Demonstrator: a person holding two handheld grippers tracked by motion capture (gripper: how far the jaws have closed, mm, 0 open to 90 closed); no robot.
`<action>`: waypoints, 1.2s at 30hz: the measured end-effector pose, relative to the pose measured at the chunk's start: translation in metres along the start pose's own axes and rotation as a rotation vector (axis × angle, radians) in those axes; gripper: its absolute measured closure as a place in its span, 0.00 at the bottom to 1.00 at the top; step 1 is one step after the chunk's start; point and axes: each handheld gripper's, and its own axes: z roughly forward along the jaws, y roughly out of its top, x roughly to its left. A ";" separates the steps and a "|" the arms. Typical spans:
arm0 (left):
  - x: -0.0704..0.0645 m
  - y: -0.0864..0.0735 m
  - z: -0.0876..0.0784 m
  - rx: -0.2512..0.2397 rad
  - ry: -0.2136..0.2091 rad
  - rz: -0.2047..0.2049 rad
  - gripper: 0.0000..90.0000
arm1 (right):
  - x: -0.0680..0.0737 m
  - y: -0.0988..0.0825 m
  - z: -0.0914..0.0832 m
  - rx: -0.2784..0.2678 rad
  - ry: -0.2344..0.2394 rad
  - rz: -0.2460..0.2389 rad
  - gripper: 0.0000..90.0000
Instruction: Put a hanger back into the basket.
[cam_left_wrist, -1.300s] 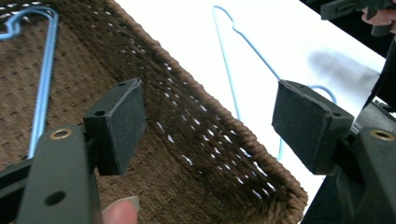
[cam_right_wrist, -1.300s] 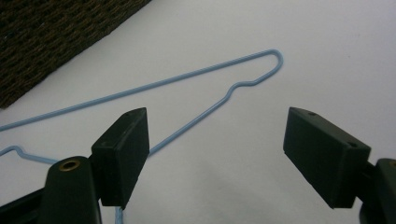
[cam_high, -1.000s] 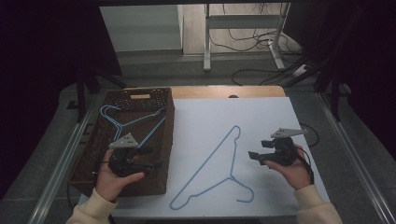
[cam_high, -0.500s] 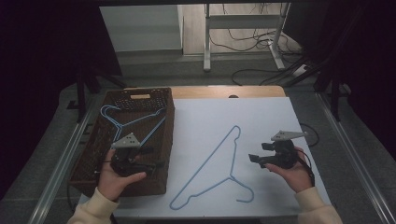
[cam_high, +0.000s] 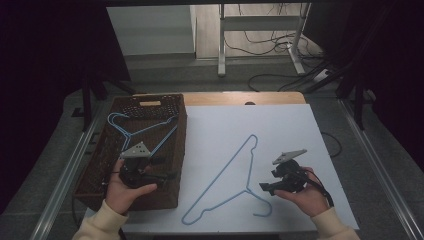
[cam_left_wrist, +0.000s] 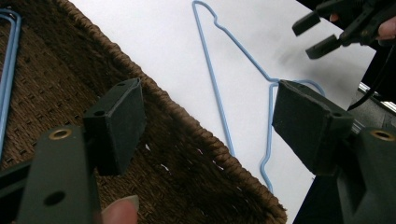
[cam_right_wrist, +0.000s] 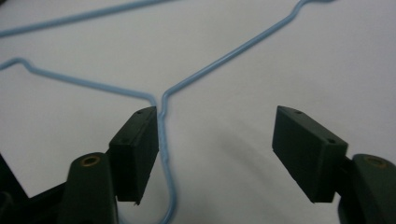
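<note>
Dim room all round, with the brightest patch falling on the white sheet (cam_high: 280, 130) that covers the wooden table (cam_high: 240, 98). Behind it a grey floor (cam_high: 200, 70) runs up to a pale wall panel (cam_high: 150, 30). A white metal stand (cam_high: 260, 30) rises at the back, black cables (cam_high: 280, 75) looping round its feet. Metal rails (cam_high: 70, 170) flank the table on both sides, and dark drapes (cam_high: 45, 60) hang at left and right.

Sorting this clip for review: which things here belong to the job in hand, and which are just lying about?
In the job:
- blue hanger on the white sheet
- right gripper, jaws open at its neck

Lying about:
- wicker basket
- second hanger inside it
- left gripper, open over the basket
</note>
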 end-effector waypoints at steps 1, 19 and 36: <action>0.000 0.000 0.000 0.002 0.001 0.001 0.29 | 0.003 0.000 0.003 0.029 0.003 -0.006 0.40; 0.003 -0.004 -0.001 0.001 0.006 -0.015 0.29 | 0.032 0.006 0.035 0.220 0.021 -0.149 0.64; 0.002 -0.005 0.001 0.005 0.003 -0.013 0.29 | 0.041 0.012 0.044 0.309 0.016 -0.207 0.95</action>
